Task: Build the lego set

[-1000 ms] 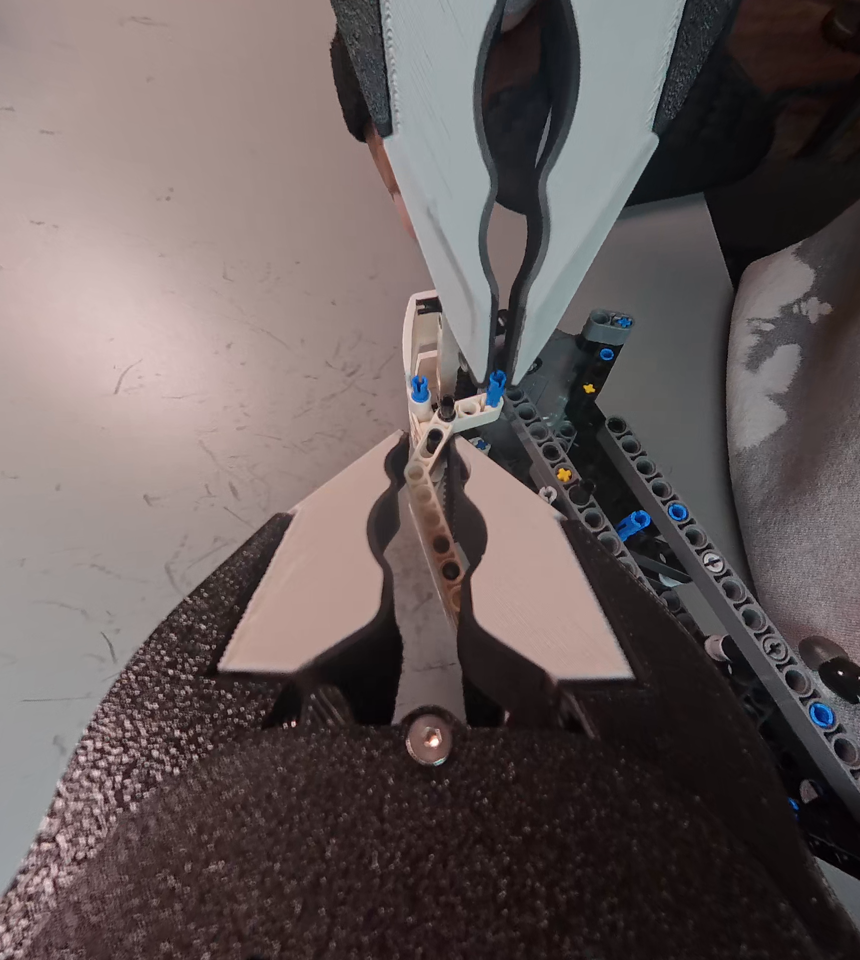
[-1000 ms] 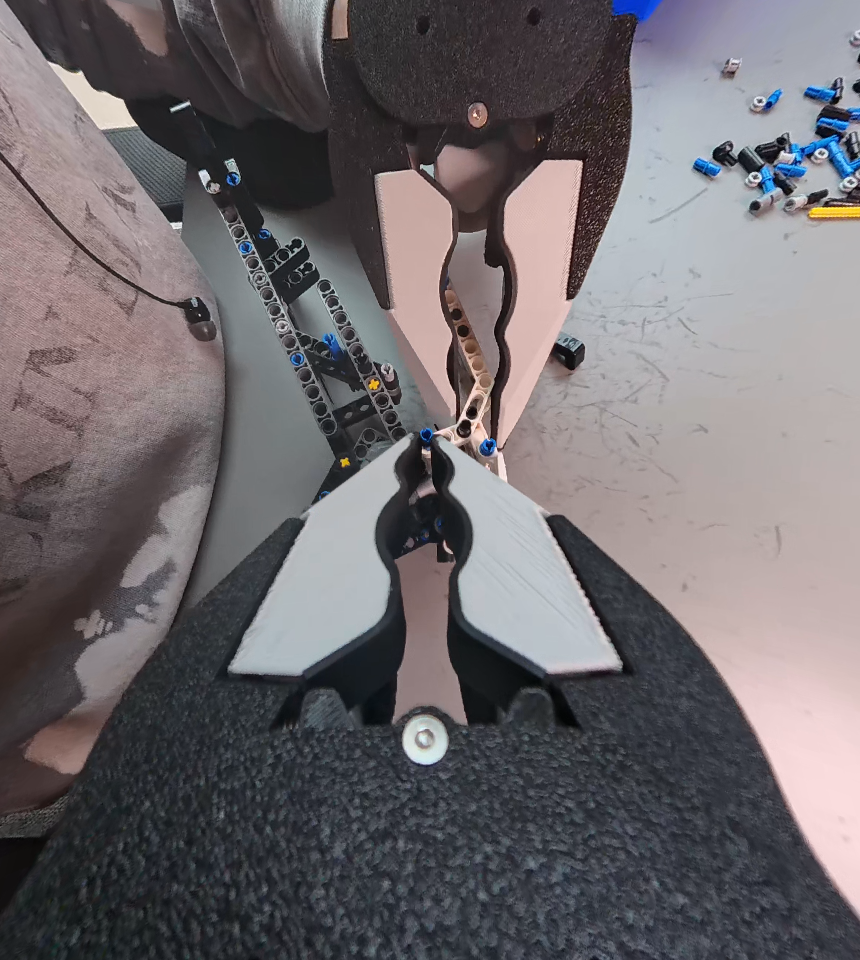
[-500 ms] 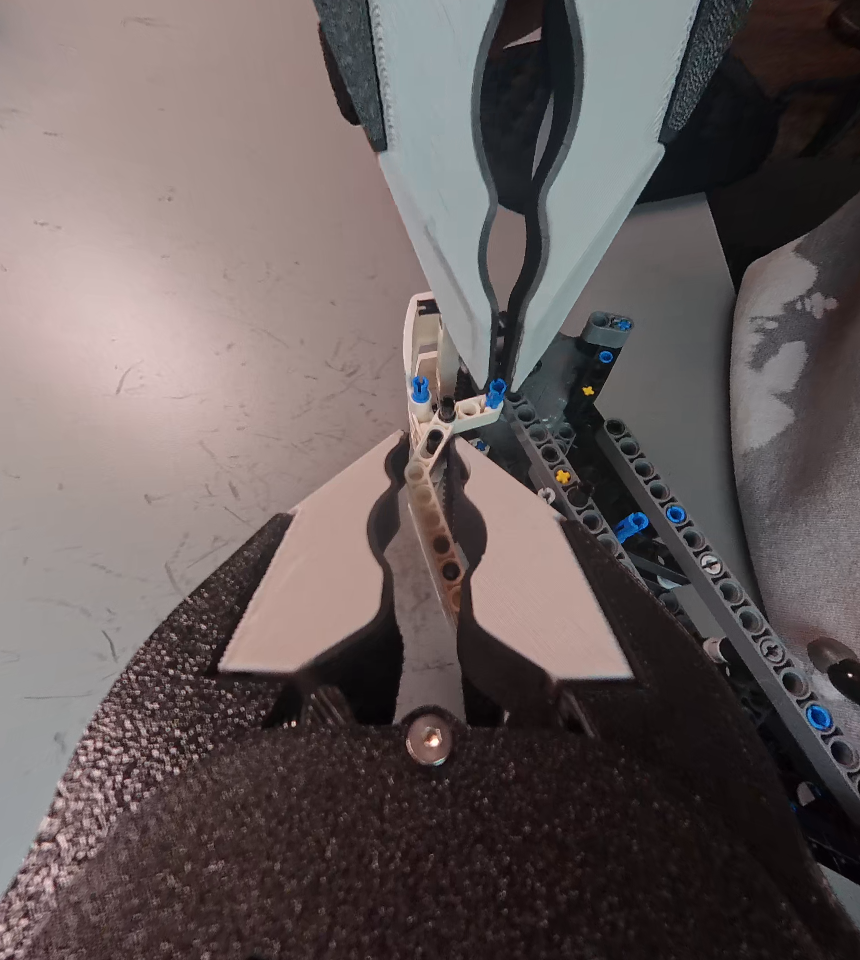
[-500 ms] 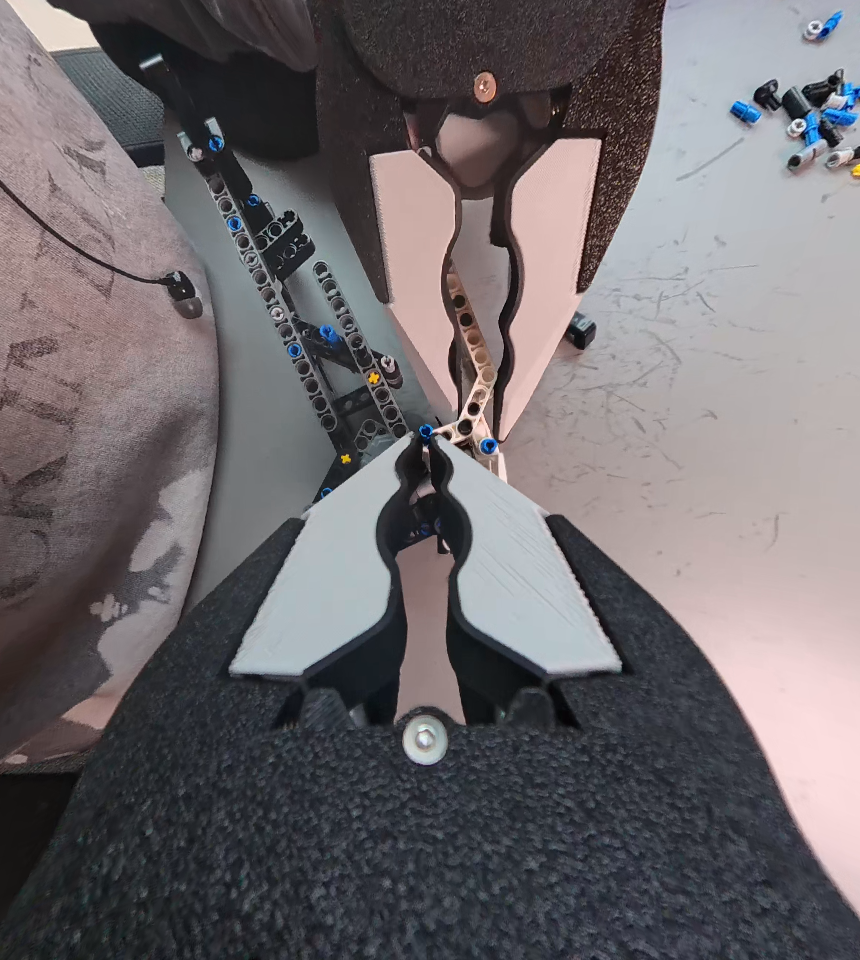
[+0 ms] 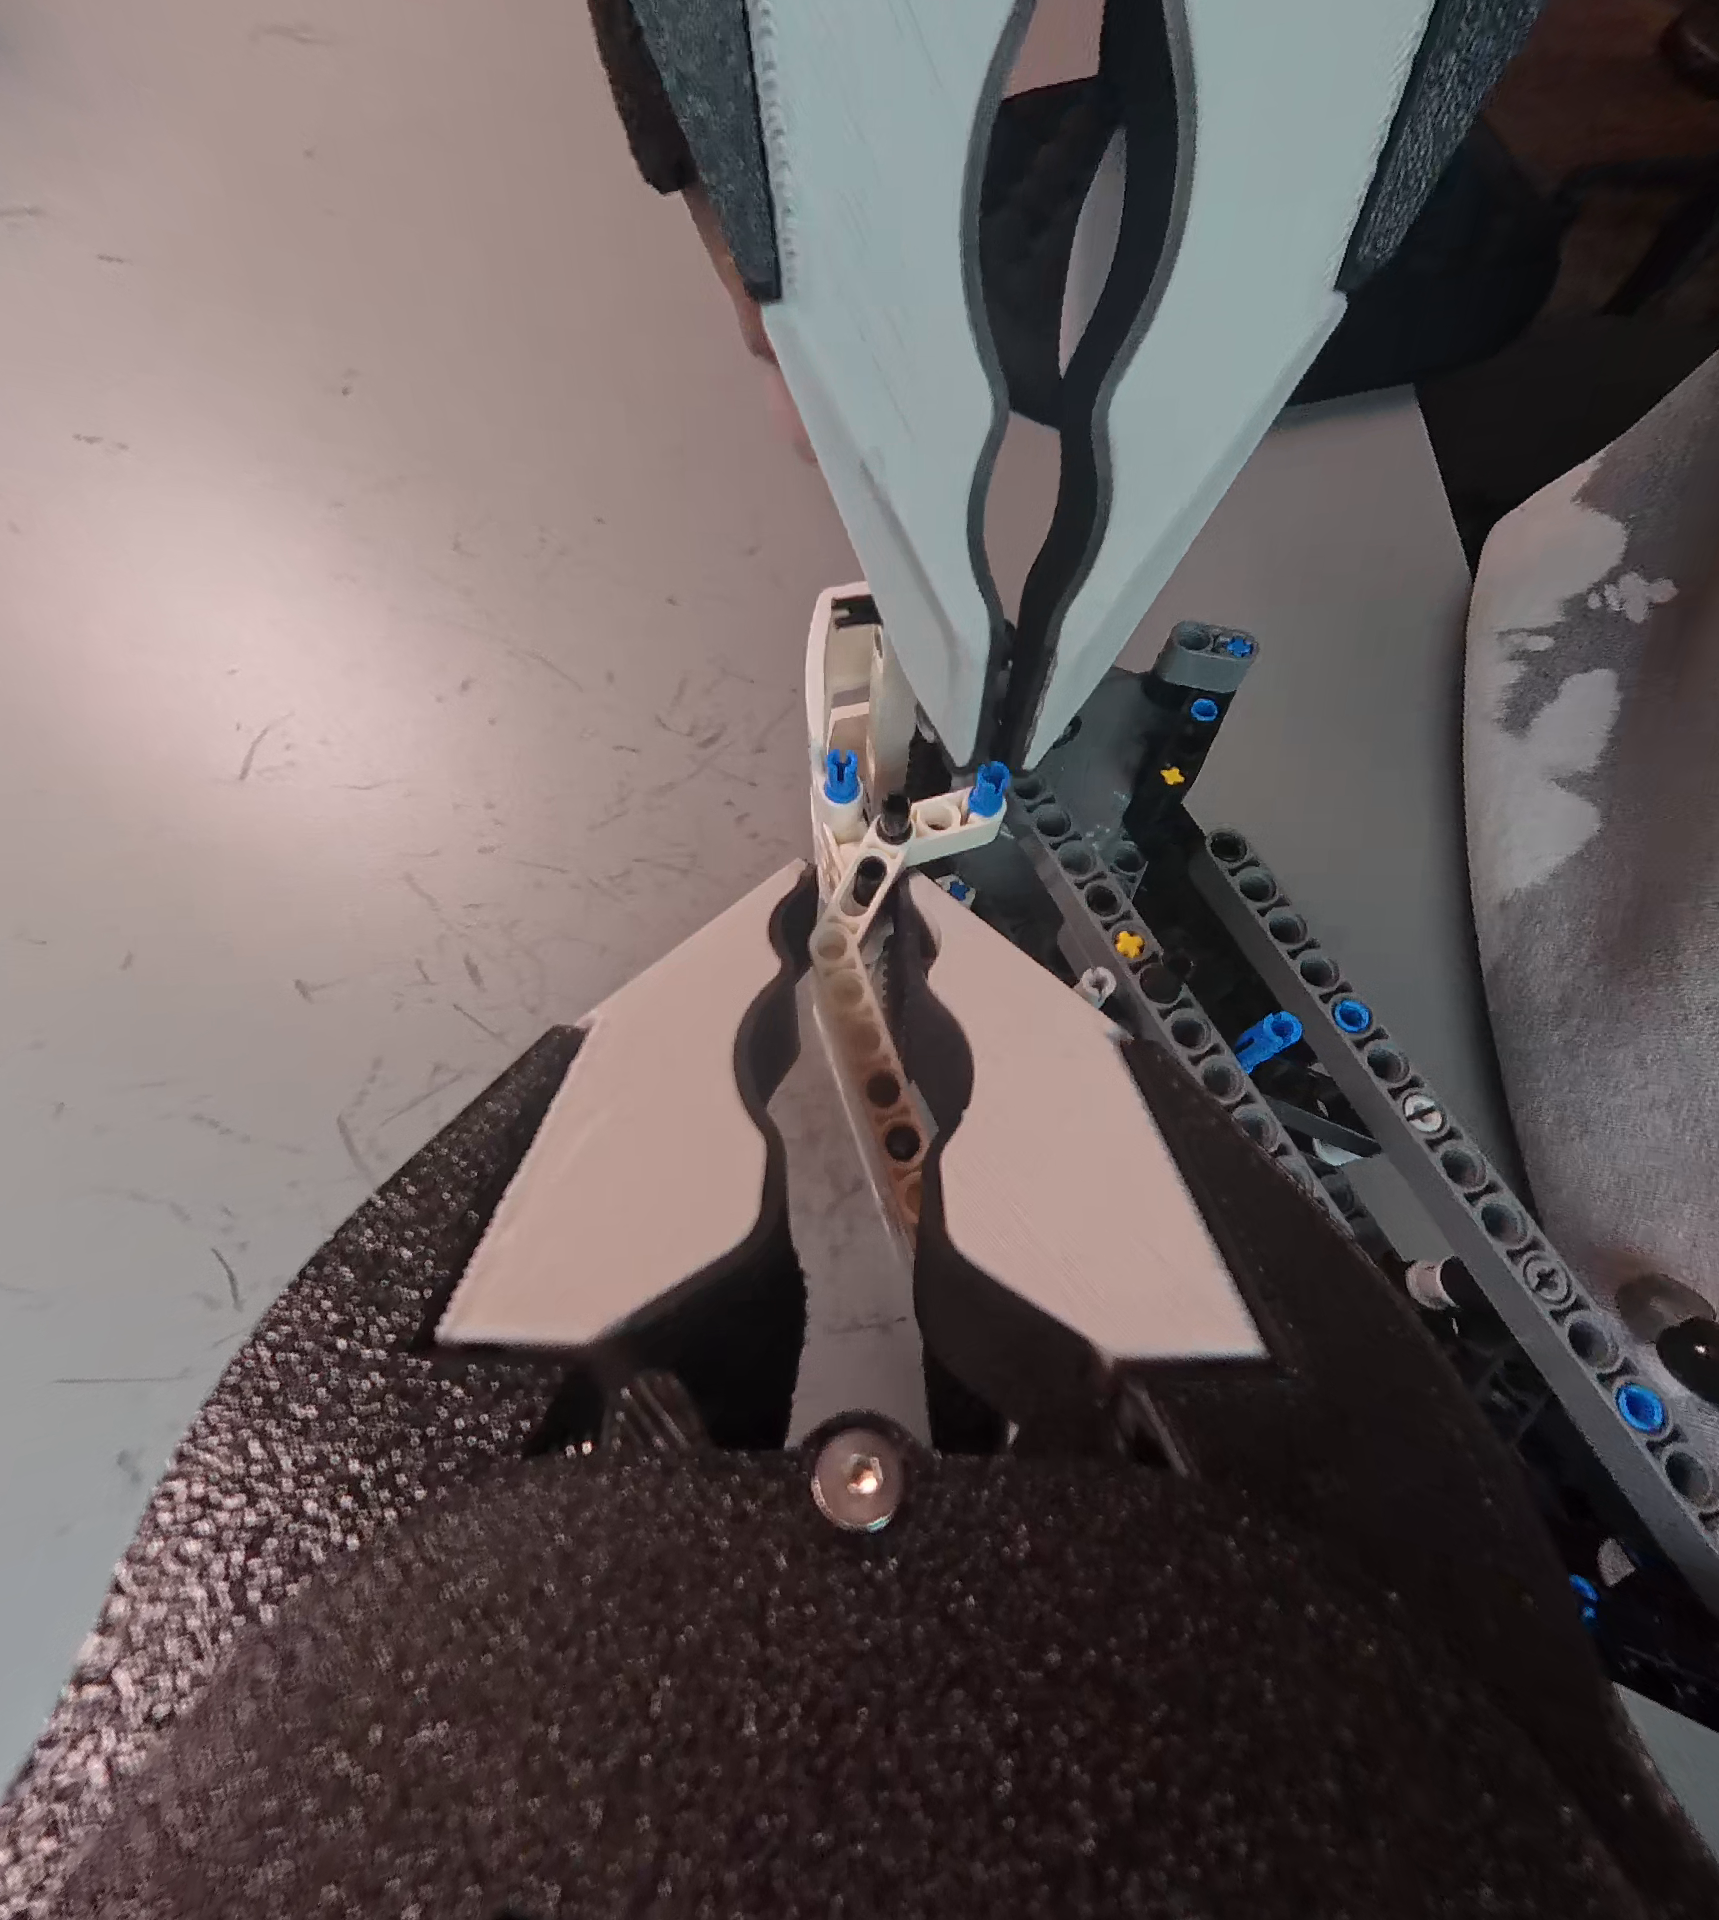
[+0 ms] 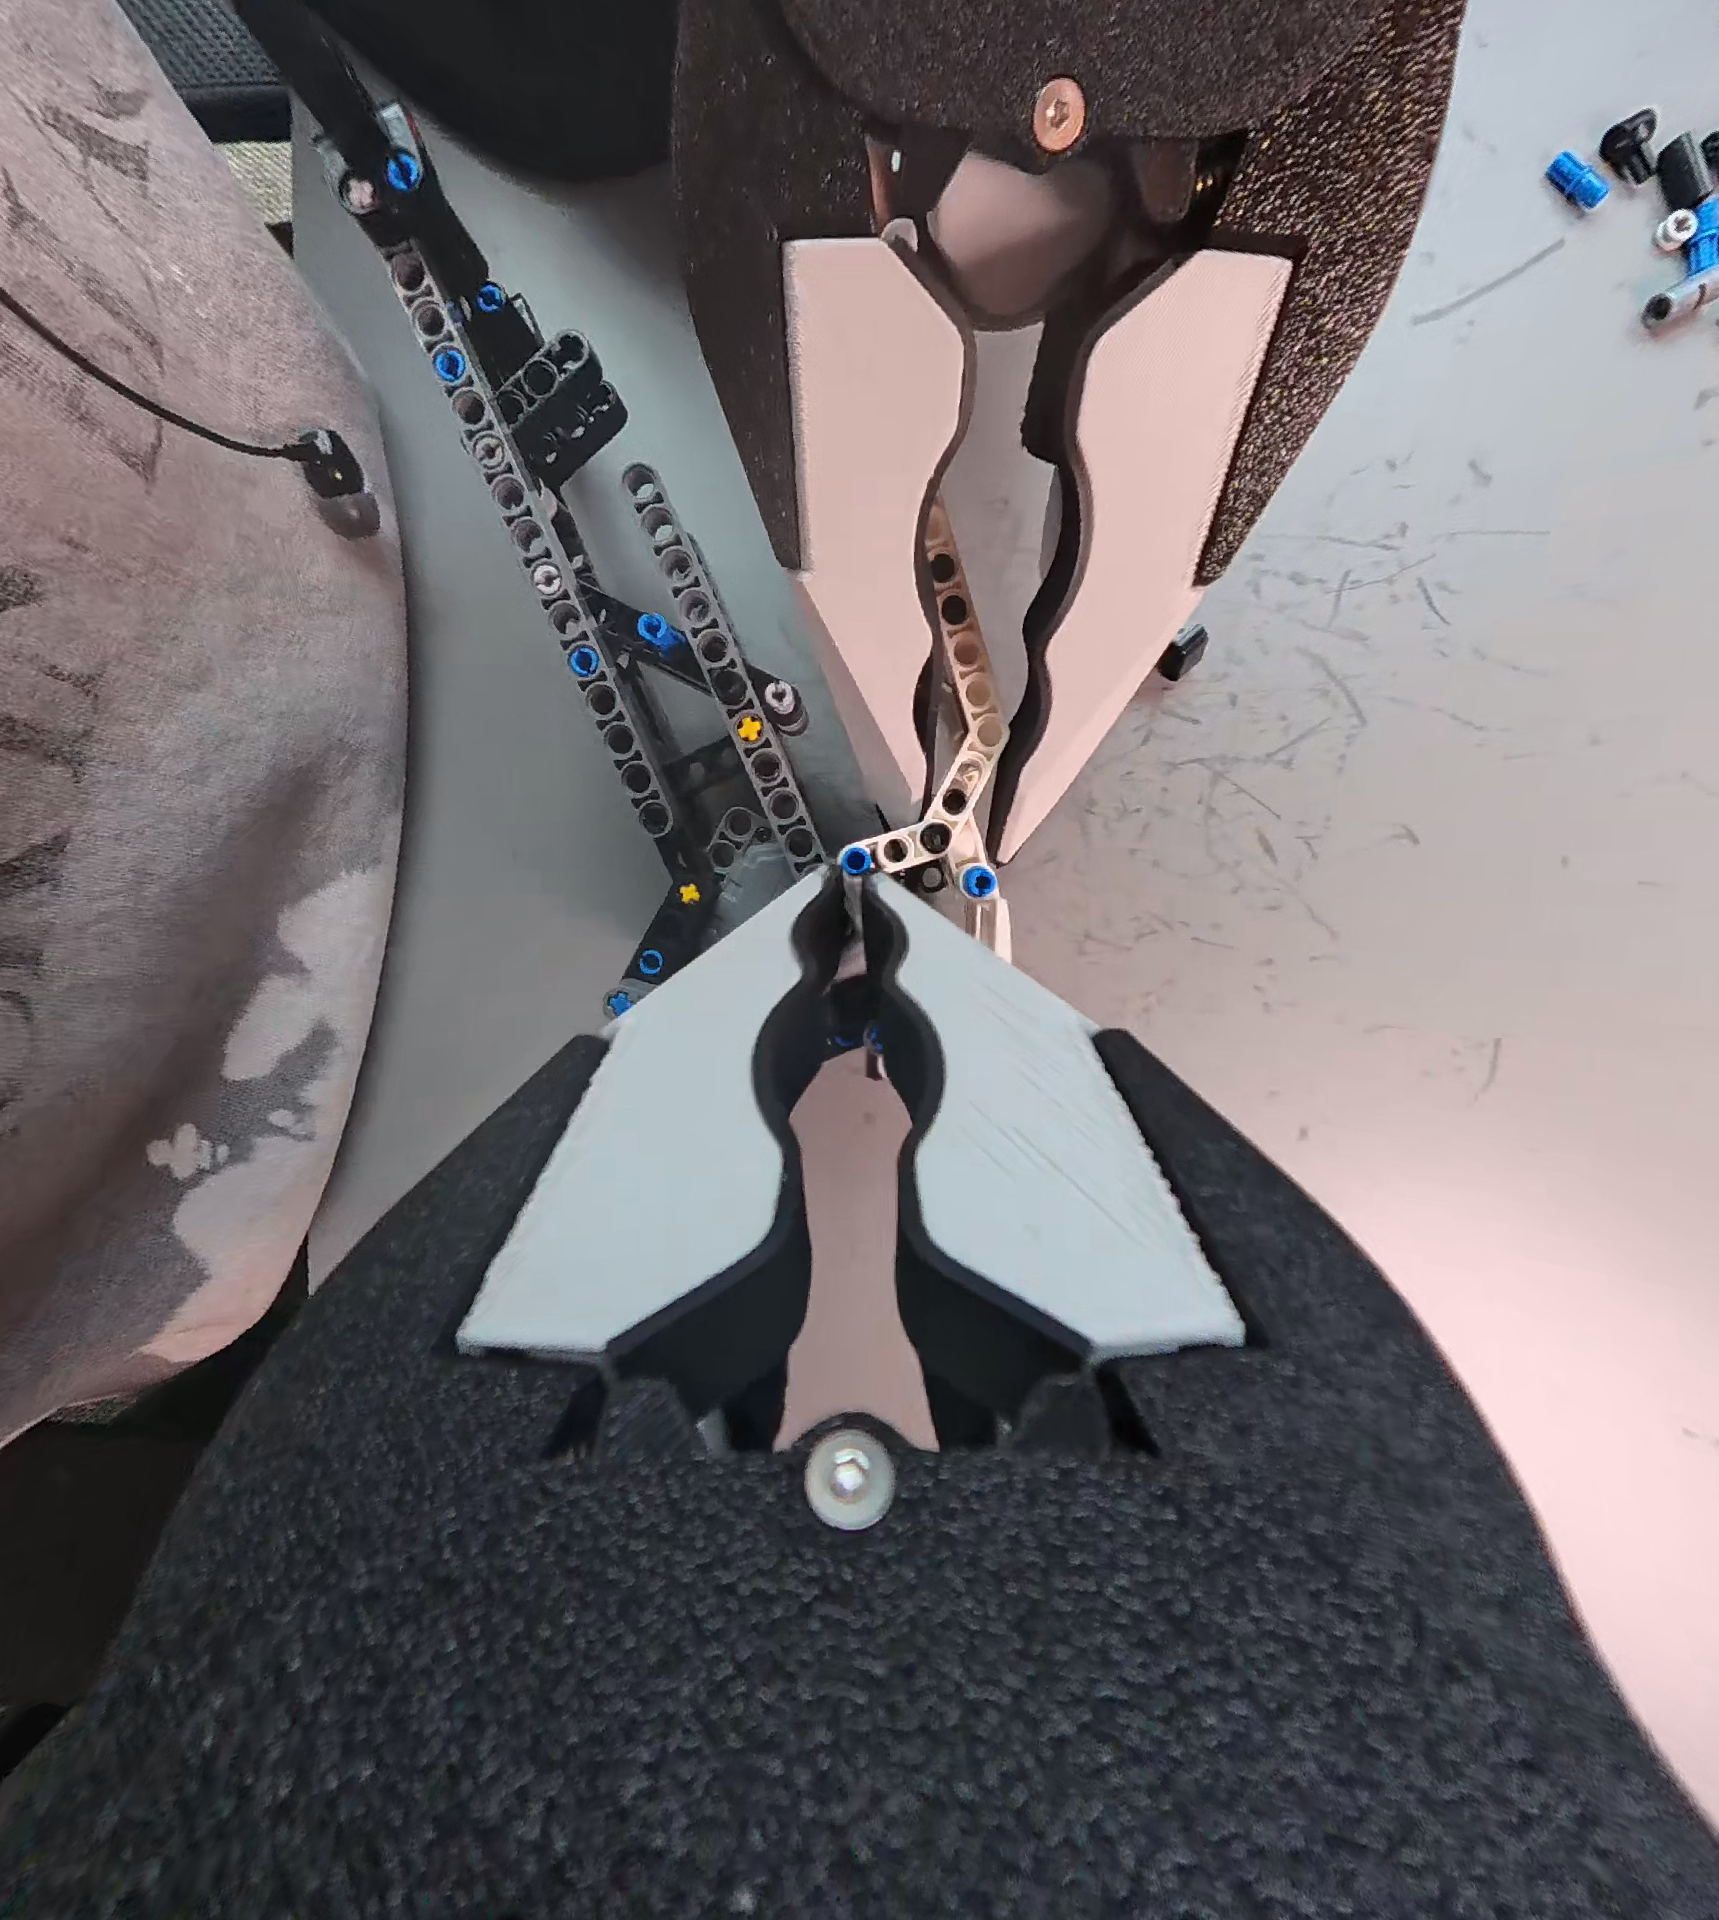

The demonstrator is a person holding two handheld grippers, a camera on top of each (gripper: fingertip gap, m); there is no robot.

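We hold the left gripper (image 5: 860, 894) with its fingers closed on a white perforated Technic beam (image 5: 870, 1060), which runs between them and ends in a short white angled piece (image 5: 938, 821) just past the tips. Two blue pins (image 5: 839, 777) stand on that angled piece, one at each end.

Our right gripper (image 6: 847, 883) meets it tip to tip. Its fingers (image 6: 1000, 1081) are pressed almost together on something thin and dark right beside the nearer blue pin (image 6: 855, 859); we cannot tell exactly which part they pinch. In the left wrist view the right gripper (image 5: 1000, 743) comes down from above, its tips touching the pin at the angled piece's right end.

The white beam is joined to the larger build, a long frame of grey and black perforated beams (image 6: 616, 665) with blue and yellow pins, lying on the grey scratched surface (image 6: 1457, 935) along its edge, near a person's grey patterned garment (image 6: 86, 727). A thin black cable with a small clip (image 6: 330, 473) lies on that garment.

Loose blue, black and grey Lego parts (image 6: 1717, 229) are scattered well apart on the surface, and one small black piece (image 6: 1187, 652) sits alone beside the left gripper (image 6: 969, 821).
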